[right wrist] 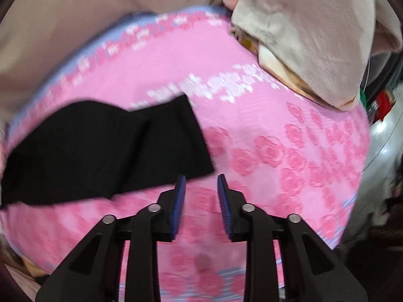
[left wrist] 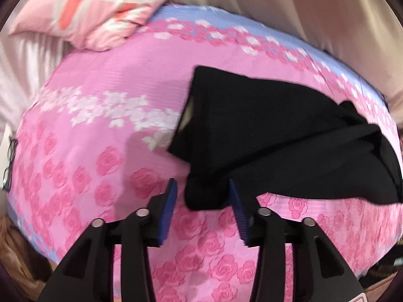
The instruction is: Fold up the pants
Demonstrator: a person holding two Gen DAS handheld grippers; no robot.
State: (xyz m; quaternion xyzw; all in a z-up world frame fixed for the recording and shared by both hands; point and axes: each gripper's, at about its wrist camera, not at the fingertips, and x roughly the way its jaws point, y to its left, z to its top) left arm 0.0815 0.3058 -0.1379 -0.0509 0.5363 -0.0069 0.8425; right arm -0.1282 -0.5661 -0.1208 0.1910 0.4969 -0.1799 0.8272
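So the bed (left wrist: 100,130) fills basically everything under both tongs, covered in a pink rose-print sheet with a blue edge along the far side. Beyond the left tongs, off to the far left, sits a pink and white pillow (left wrist: 95,12), and beyond the right tongs, far right, there's a beige cushion (right wrist: 314,37) lying on the bed corner.

The black pants (left wrist: 277,136) lie flat-ish on the sheet, partly folded and rumpled. In the left view their long axis runs from just ahead of the tongs out to the right, with one squared end pointing up and away. In the right view the pants (right wrist: 100,151) stretch off to the left of the tongs, squared end nearest them.

Left tongs (left wrist: 202,185): jaws apart, a bottom corner of the pants sits between them, but the pads aren't pressing on it. Right tongs (right wrist: 201,177): jaws apart too, just pink sheet in the gap, pants edge just beside the left pad.
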